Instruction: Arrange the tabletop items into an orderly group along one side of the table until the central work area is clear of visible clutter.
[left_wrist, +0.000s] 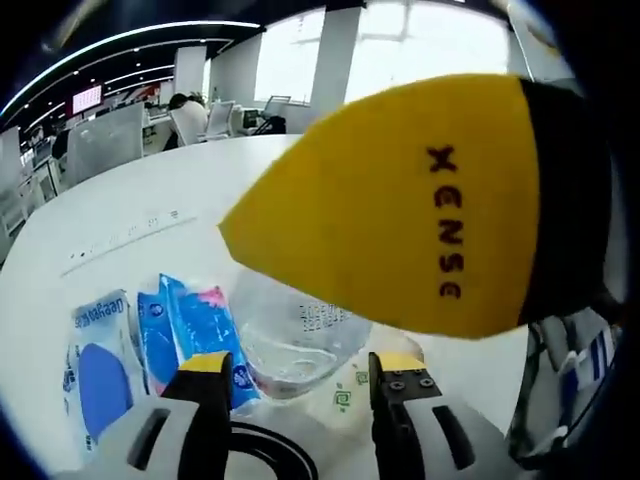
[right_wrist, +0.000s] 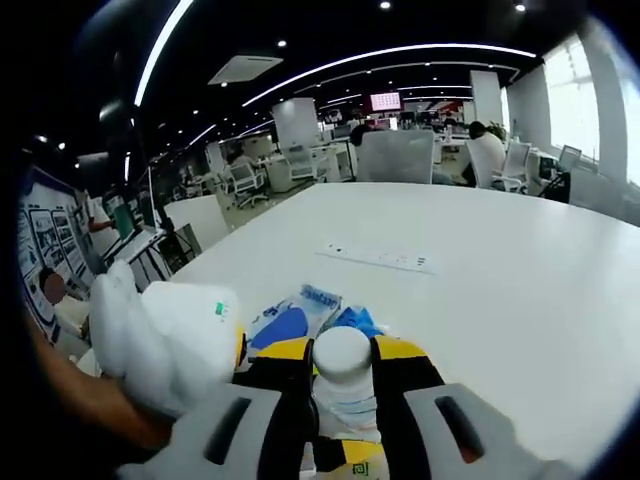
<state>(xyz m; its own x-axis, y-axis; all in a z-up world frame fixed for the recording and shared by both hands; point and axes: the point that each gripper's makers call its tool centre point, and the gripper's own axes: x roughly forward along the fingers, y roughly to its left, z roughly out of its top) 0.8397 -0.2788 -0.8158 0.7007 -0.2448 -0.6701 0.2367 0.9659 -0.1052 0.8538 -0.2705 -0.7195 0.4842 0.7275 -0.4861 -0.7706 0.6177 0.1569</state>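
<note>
A clear plastic bottle (left_wrist: 290, 345) with a pale label lies just beyond my left gripper (left_wrist: 300, 385), whose jaws stand apart and open. Over the bottle hangs the yellow and black body of the right gripper (left_wrist: 400, 200), marked XENSE. In the right gripper view, my right gripper (right_wrist: 340, 360) is shut on the same bottle (right_wrist: 342, 385) just below its white cap. Several blue and white packets (left_wrist: 150, 345) lie side by side on the white table (left_wrist: 130, 210), left of the bottle. The packets (right_wrist: 300, 315) lie just past the cap in the right gripper view.
A bulky white thing (right_wrist: 165, 345) with a small green mark sits close on the left of my right jaws; I cannot tell whether it is a pack or a glove. A power strip (right_wrist: 380, 258) is set in the table (right_wrist: 520, 280). Office chairs and desks stand beyond.
</note>
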